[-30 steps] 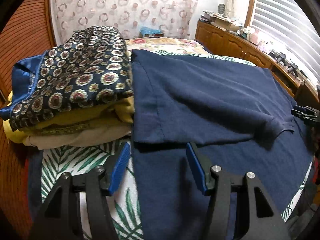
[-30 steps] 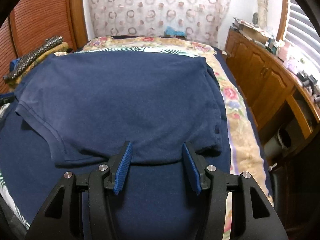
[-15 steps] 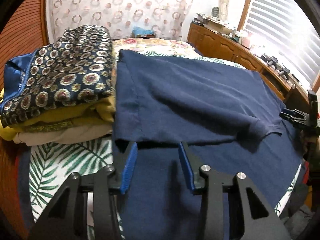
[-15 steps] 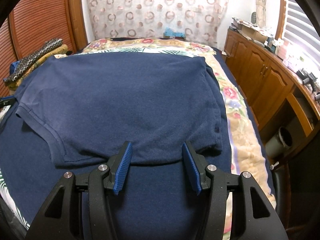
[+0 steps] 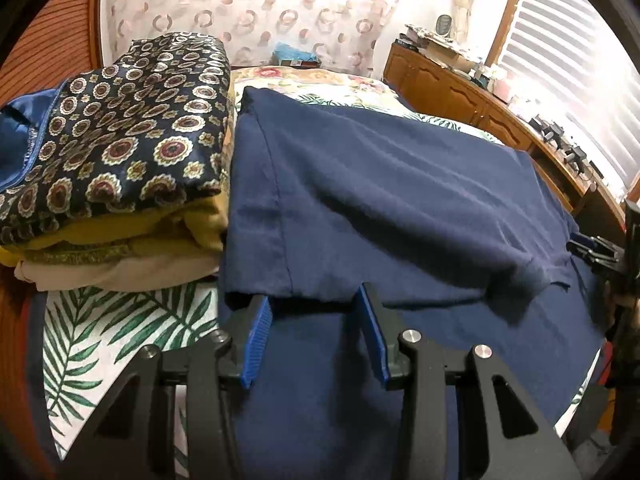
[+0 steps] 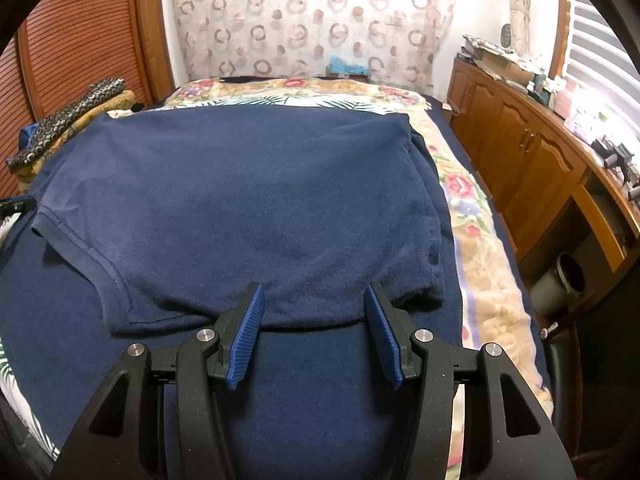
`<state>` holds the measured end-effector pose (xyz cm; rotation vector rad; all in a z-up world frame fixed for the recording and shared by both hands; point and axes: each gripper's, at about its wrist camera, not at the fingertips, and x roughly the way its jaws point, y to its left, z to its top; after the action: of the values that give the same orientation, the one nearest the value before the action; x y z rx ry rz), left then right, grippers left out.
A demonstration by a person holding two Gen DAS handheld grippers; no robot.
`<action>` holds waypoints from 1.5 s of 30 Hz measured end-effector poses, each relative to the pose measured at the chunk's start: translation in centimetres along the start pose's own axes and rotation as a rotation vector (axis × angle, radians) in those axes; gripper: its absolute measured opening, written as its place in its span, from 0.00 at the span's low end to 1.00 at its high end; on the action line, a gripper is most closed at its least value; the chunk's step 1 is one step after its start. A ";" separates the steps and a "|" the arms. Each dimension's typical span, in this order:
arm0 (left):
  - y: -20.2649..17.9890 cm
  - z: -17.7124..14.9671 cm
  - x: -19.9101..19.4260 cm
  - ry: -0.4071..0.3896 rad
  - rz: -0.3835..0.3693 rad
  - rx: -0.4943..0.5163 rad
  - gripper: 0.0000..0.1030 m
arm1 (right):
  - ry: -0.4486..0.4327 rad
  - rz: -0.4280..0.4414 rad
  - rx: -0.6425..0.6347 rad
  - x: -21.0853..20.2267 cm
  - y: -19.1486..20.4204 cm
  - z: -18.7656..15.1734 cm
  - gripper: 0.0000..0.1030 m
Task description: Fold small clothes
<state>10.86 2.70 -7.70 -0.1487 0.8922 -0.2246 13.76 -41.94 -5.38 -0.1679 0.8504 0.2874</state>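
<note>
Navy shirt (image 6: 248, 208) lies folded flat on a navy cloth (image 6: 312, 408)

A navy shirt (image 6: 248, 208) lies flat on the bed (image 6: 472, 216), folded over onto itself, its ribbed neckline (image 6: 80, 248) at the left edge; the fold looks like a halving, though the underlayer merges in colour.
</note>
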 end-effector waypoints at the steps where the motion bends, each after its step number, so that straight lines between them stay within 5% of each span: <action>1: 0.0 0.2 0.1 -0.001 -0.002 -0.003 0.40 | 0.000 0.000 0.001 0.0 0.0 0.0 0.52; 20: -0.5 0.3 0.8 -0.012 0.012 0.004 0.40 | 0.012 0.029 0.130 -1.3 -2.6 -0.2 0.51; 29: -0.4 1.3 0.4 -0.035 0.003 -0.005 0.23 | 0.024 0.045 0.196 0.3 -3.8 1.6 0.51; 31: -0.5 1.6 0.5 -0.033 0.004 0.002 0.04 | 0.022 0.028 0.179 0.5 -3.6 1.8 0.44; 33: -0.8 1.7 0.1 -0.054 0.016 0.019 0.03 | 0.018 0.014 0.151 0.5 -3.4 1.7 0.16; 35: -1.3 1.9 -0.8 -0.091 0.024 0.036 0.02 | 0.008 0.023 0.137 0.4 -3.4 1.6 0.06; 45: -2.0 2.2 -5.8 -0.189 -0.012 0.094 0.02 | -0.159 -0.022 0.065 -4.9 -2.6 3.0 0.02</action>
<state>8.87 2.29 -1.53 -0.0866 0.6921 -0.2586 13.69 -44.54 0.41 -0.0927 0.6984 0.2487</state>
